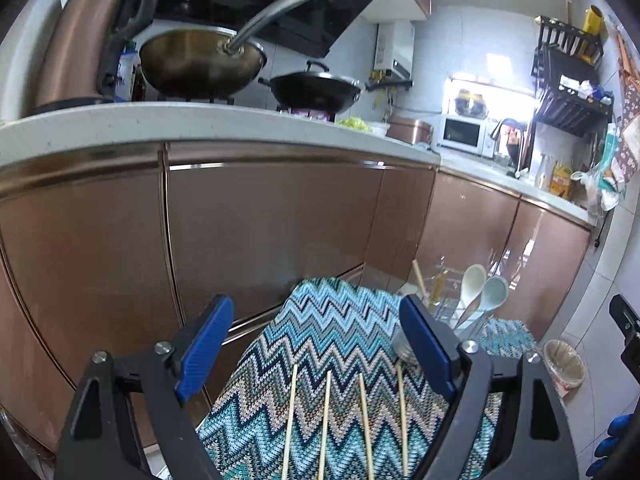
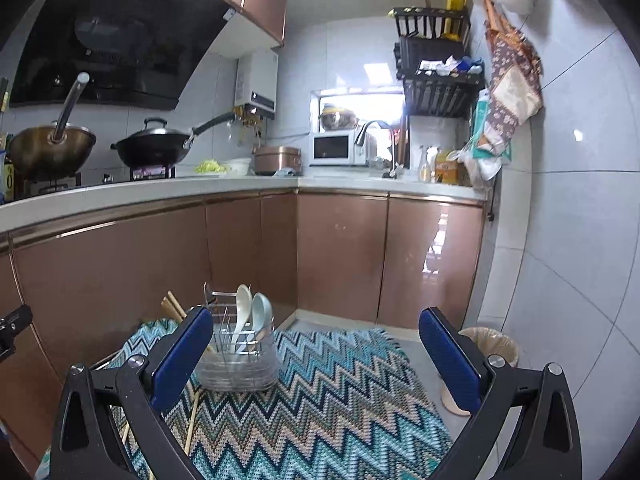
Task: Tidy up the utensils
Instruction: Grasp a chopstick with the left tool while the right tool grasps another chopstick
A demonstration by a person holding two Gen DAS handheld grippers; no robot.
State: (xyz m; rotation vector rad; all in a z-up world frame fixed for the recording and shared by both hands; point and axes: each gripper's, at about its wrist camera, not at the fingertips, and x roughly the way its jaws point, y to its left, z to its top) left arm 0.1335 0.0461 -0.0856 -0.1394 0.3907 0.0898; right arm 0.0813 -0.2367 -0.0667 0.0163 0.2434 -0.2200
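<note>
Several wooden chopsticks [image 1: 326, 420] lie side by side on a zigzag-patterned cloth [image 1: 320, 340], just below my open, empty left gripper [image 1: 320, 344]. A clear utensil holder [image 2: 240, 356] stands at the cloth's far side with two pale spoons [image 2: 250, 312] and a pair of chopsticks [image 2: 174, 306] standing in it; it also shows in the left wrist view [image 1: 448, 308]. My right gripper [image 2: 316, 360] is open and empty, with the holder next to its left finger. More chopsticks [image 2: 192, 420] lie on the cloth at lower left.
Brown kitchen cabinets [image 2: 340, 260] with a white countertop [image 2: 200, 192] stand behind the cloth. Two woks [image 2: 152, 148] sit on the stove. A waste bin [image 2: 492, 346] stands on the tiled floor at right, by the white wall.
</note>
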